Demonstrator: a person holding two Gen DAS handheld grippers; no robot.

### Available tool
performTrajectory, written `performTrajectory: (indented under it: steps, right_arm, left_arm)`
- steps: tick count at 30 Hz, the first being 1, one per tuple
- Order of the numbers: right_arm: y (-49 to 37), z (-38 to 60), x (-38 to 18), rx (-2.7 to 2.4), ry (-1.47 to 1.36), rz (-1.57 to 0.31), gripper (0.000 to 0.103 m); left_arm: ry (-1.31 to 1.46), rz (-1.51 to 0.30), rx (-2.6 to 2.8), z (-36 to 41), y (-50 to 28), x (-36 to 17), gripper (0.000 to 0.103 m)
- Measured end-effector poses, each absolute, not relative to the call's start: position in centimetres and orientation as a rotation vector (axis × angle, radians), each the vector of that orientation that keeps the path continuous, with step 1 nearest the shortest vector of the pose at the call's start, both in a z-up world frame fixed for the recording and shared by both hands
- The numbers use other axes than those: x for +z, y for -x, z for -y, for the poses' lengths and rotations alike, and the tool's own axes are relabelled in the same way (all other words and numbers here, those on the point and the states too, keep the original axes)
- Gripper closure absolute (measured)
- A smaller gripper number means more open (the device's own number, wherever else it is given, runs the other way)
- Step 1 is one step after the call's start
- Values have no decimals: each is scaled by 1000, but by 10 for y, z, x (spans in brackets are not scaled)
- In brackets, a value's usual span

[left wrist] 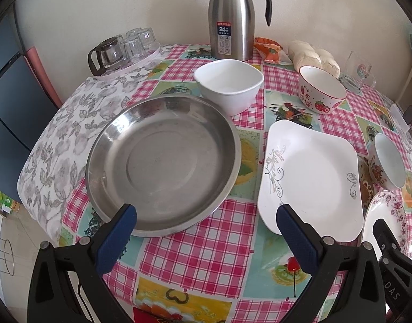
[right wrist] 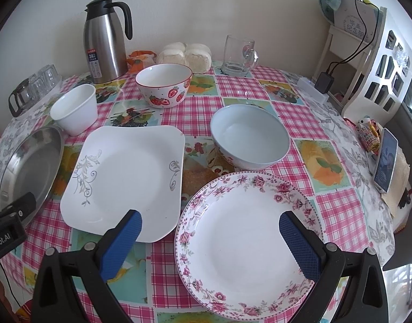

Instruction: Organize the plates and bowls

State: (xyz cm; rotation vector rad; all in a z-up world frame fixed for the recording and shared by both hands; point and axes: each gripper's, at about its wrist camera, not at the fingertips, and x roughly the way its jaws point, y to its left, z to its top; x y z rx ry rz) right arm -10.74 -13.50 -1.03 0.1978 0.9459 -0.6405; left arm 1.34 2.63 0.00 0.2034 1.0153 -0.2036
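A steel plate [left wrist: 163, 167] lies at the left, a square white plate [left wrist: 311, 175] beside it, and a round floral plate [right wrist: 246, 239] at the front right. A white square bowl [left wrist: 229, 87], a strawberry bowl [left wrist: 321, 90] and a pale blue bowl [right wrist: 250, 137] stand behind them. My left gripper [left wrist: 206, 212] is open and empty, hovering over the tablecloth between the steel plate and the square plate. My right gripper [right wrist: 210, 220] is open and empty above the floral plate's near half.
A steel thermos [left wrist: 231, 16], a tray of upturned glasses [left wrist: 125, 51], bread rolls [right wrist: 184, 53] and a glass mug [right wrist: 238, 53] stand at the back by the wall. A phone [right wrist: 385, 160] and a white rack [right wrist: 378, 62] sit at the right edge.
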Motion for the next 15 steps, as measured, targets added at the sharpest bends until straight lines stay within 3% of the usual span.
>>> performTrajectory:
  steps: [9,15]
  right_arm:
    - [90,108,-7,-559,-172,-913,0]
    - [80,86,-1,-457,-169,-848,0]
  left_arm:
    - [-79,-1009,-131,-64,-31,5,0]
    - [20,-912,-45,-108,-49,11,0]
